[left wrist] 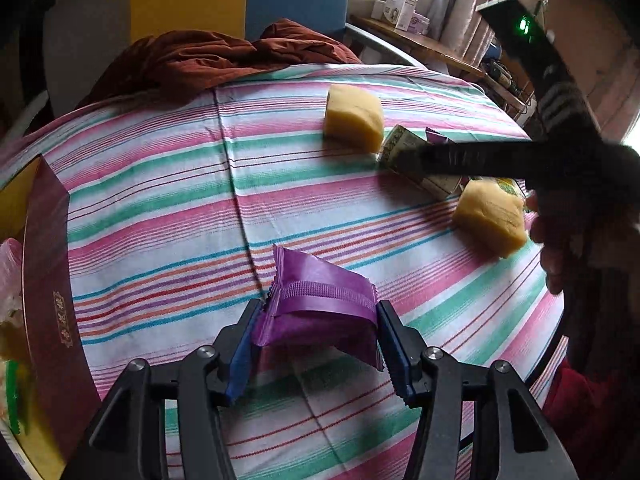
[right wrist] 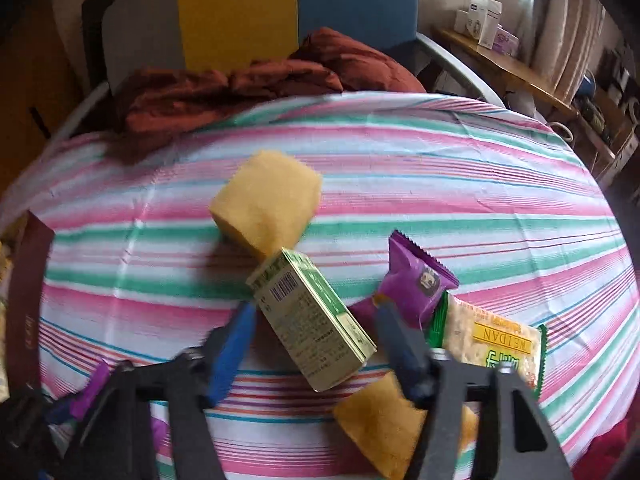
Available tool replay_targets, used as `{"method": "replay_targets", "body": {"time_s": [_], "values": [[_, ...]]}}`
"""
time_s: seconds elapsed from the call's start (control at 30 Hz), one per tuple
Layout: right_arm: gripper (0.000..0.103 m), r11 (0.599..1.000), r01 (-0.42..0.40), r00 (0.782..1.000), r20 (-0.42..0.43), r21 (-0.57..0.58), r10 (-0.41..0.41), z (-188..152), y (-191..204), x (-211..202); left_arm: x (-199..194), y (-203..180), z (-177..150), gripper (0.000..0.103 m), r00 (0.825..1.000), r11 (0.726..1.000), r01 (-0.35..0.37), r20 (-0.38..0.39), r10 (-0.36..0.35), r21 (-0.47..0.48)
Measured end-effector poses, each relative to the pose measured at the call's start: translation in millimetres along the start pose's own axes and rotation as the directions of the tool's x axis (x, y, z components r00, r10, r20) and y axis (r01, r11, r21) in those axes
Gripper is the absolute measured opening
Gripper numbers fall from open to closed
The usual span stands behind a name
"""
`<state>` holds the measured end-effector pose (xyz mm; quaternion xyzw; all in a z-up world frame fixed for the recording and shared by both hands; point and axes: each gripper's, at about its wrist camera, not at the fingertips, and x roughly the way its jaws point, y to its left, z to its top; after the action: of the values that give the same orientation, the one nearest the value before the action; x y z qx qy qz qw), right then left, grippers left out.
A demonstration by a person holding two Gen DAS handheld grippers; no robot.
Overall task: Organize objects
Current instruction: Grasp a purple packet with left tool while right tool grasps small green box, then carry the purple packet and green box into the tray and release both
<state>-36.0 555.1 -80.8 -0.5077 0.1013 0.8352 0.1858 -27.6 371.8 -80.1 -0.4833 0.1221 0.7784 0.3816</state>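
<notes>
My left gripper (left wrist: 318,312) is shut on a purple snack packet (left wrist: 320,300) and holds it above the striped tablecloth (left wrist: 160,200). My right gripper (right wrist: 316,316) is open around a green and cream carton (right wrist: 312,320), which lies between the fingers without being clamped. In the right wrist view a yellow sponge cake (right wrist: 268,204) lies beyond the carton, another yellow cake (right wrist: 380,424) lies under the gripper, and a second purple packet (right wrist: 416,280) and a cracker pack (right wrist: 492,344) lie at right. The left wrist view shows both cakes (left wrist: 354,116) (left wrist: 492,216) and the right gripper (left wrist: 480,160) over the carton.
A dark red box (left wrist: 48,280) stands at the table's left edge, also seen in the right wrist view (right wrist: 28,300). A rust-brown cloth (left wrist: 200,60) is heaped at the far edge. A chair with yellow and blue panels (right wrist: 280,8) stands behind. A shelf with boxes (right wrist: 484,24) is at far right.
</notes>
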Motion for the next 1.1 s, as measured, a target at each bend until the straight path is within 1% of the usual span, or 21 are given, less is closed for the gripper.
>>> {"method": "replay_targets", "body": {"time_s": [0.07, 0.13, 0.17, 0.2, 0.33, 0.47, 0.57, 0.7, 0.8, 0.87, 1.0, 1.1], "values": [[0.035, 0.999, 0.035, 0.999, 0.002, -0.012, -0.035, -1, -1, -2, 1, -1, 0, 0.05, 1.0, 1.0, 0.0, 0.008, 0.0, 0.008], [0.033, 1.0, 0.017, 1.0, 0.014, 0.009, -0.017, -1, -6, -8, 1, -2, 0, 0.047, 1.0, 1.0, 0.005, 0.016, -0.005, 0.011], [0.033, 1.0, 0.008, 1.0, 0.021, 0.015, -0.008, 0, -7, -11, -1, -1, -1, 0.032, 1.0, 1.0, 0.022, 0.019, -0.022, 0.009], [0.033, 1.0, -0.002, 0.999, 0.032, 0.02, 0.002, 0, -7, -14, -3, -2, 0, 0.03, 0.999, 0.999, 0.033, 0.019, -0.034, 0.01], [0.033, 0.996, -0.074, 0.993, 0.093, 0.049, 0.069, 1, -14, -32, -9, -5, -2, 0.029, 0.999, 0.999, 0.025, 0.041, -0.027, 0.035], [0.033, 0.993, -0.1, 0.99, 0.107, 0.064, 0.093, 0, -16, -38, -14, -5, -3, 0.029, 0.998, 0.998, 0.051, 0.046, -0.052, 0.028], [0.033, 0.988, -0.142, 0.98, 0.146, 0.053, 0.133, 0, -14, -48, -27, -8, -3, 0.029, 0.995, 0.997, 0.066, 0.069, -0.068, 0.032], [0.033, 0.981, -0.193, 0.965, 0.184, 0.016, 0.187, 0, -8, -59, -58, -9, -3, 0.029, 0.991, 0.997, 0.068, 0.117, -0.07, 0.02], [0.033, 0.969, -0.247, 0.948, 0.201, -0.025, 0.247, -2, 1, -67, -86, -6, -8, 0.029, 0.986, 0.999, 0.038, 0.162, -0.042, 0.027], [0.033, 0.959, -0.277, 0.939, 0.195, -0.058, 0.283, -4, 11, -71, -105, 3, -13, 0.029, 0.981, 1.0, 0.02, 0.192, -0.023, 0.02], [0.033, 0.937, -0.329, 0.925, 0.161, -0.115, 0.344, -11, 37, -78, -145, 36, -25, 0.029, 0.97, 0.999, -0.011, 0.244, 0.021, -0.044], [0.033, 0.909, -0.389, 0.902, 0.138, -0.151, 0.409, -18, 63, -89, -167, 66, -35, 0.03, 0.959, 0.994, -0.045, 0.273, 0.071, -0.102]]}}
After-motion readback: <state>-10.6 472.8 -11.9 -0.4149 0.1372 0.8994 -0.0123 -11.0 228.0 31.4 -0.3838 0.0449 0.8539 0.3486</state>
